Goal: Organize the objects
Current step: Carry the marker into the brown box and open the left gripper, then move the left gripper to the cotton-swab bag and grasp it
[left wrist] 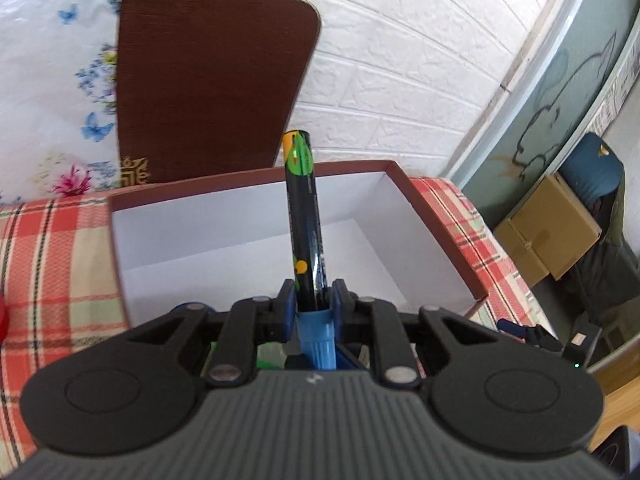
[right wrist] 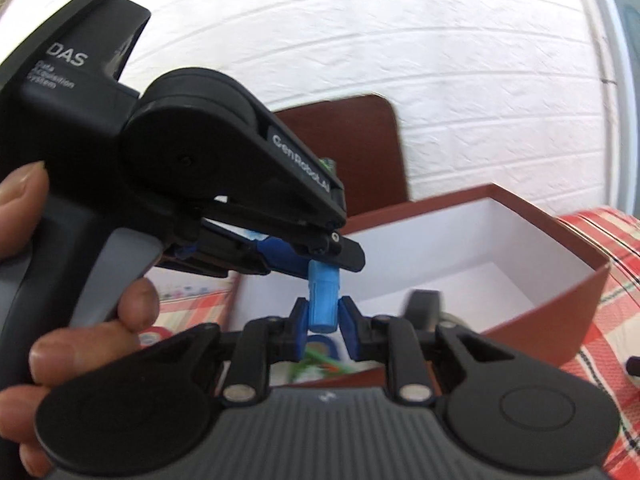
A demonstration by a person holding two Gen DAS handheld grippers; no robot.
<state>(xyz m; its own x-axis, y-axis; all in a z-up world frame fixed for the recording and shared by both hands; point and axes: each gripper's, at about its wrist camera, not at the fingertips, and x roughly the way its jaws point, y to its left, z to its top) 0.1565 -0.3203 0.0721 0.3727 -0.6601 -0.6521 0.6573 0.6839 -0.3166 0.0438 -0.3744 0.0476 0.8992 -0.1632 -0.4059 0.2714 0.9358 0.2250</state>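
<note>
My left gripper (left wrist: 314, 294) is shut on a marker pen (left wrist: 306, 220) with a black, green and orange barrel; the pen points forward over an open maroon box (left wrist: 440, 232) with a white inside. The pen's blue cap (left wrist: 318, 340) sits behind the fingers. In the right wrist view my right gripper (right wrist: 324, 314) is shut on that blue cap (right wrist: 323, 296), just below the left gripper (right wrist: 316, 258), which a hand holds. The box (right wrist: 560, 312) lies behind them.
The box stands on a red plaid cloth (left wrist: 52, 248). Its maroon lid (left wrist: 208, 80) leans against the white brick wall behind. A cardboard box (left wrist: 552, 232) sits on the floor at the right. Small items lie blurred under the grippers.
</note>
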